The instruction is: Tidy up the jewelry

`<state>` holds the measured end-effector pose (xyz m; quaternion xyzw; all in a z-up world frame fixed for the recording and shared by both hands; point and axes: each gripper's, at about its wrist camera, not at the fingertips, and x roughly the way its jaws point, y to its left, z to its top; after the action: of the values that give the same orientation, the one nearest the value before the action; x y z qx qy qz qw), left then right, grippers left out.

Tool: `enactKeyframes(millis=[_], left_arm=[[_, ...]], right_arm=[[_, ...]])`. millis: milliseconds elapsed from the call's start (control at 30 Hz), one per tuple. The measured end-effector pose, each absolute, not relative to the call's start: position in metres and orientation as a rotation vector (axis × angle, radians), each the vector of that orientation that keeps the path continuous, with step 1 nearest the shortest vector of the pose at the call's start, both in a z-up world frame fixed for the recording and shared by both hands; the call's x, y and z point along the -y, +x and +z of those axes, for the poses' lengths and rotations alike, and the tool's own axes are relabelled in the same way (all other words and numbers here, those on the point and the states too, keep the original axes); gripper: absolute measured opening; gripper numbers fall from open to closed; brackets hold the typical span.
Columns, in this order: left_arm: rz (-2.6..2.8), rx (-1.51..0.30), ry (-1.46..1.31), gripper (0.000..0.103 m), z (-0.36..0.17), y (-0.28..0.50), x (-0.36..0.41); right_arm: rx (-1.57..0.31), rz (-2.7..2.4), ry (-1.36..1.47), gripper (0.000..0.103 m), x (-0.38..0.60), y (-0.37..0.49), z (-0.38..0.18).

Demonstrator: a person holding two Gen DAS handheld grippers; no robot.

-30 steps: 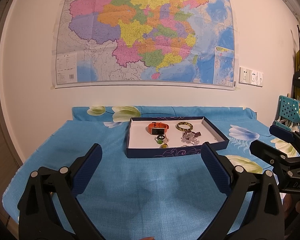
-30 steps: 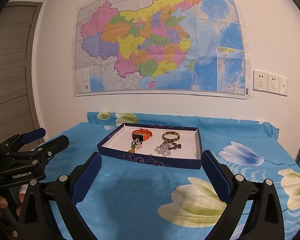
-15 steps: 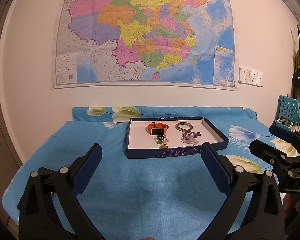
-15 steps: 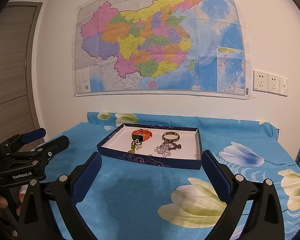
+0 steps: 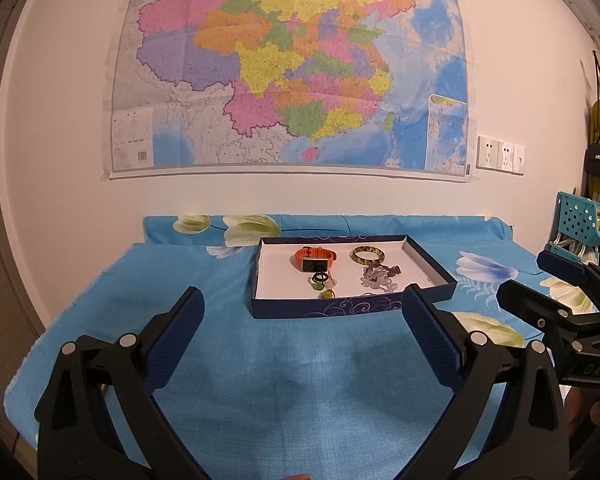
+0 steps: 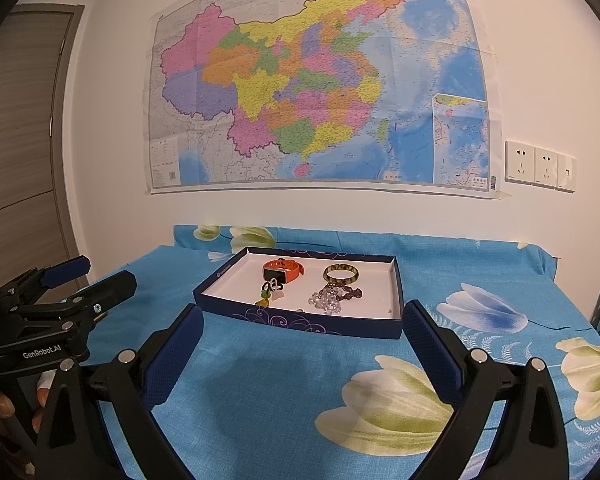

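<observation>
A dark blue tray point(image 5: 332, 310) point(image 6: 300, 322) with a white floor stands on the blue flowered cloth. In it lie an orange watch point(image 5: 315, 259) point(image 6: 283, 271), a green-brown bangle point(image 5: 369, 255) point(image 6: 341, 273), a clear and purple bead bracelet point(image 5: 380, 276) point(image 6: 332, 298) and small green and yellow pendants point(image 5: 322, 285) point(image 6: 269, 295). My left gripper point(image 5: 302, 300) is open and empty, short of the tray. My right gripper point(image 6: 304, 316) is open and empty, also short of the tray. Each gripper shows at the edge of the other's view.
The table stands against a white wall with a large map point(image 5: 292, 68). A teal basket point(image 5: 584, 220) hangs at the right, past the table edge. Wall sockets point(image 6: 540, 166) sit right of the map. A wooden door point(image 6: 20, 140) is at the left.
</observation>
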<state>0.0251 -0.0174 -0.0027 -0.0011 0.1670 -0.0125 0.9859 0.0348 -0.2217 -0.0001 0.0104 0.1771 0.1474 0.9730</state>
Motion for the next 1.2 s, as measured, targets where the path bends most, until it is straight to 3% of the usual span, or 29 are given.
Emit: enactKeyframes(millis=[1200], left_arm=[[-0.019,-0.323,0.008,0.097,0.0035,0.0222,0.0194]], right_arm=[[-0.365,0.297,0.023,0.096,0.2218,0.0364,-0.0045]])
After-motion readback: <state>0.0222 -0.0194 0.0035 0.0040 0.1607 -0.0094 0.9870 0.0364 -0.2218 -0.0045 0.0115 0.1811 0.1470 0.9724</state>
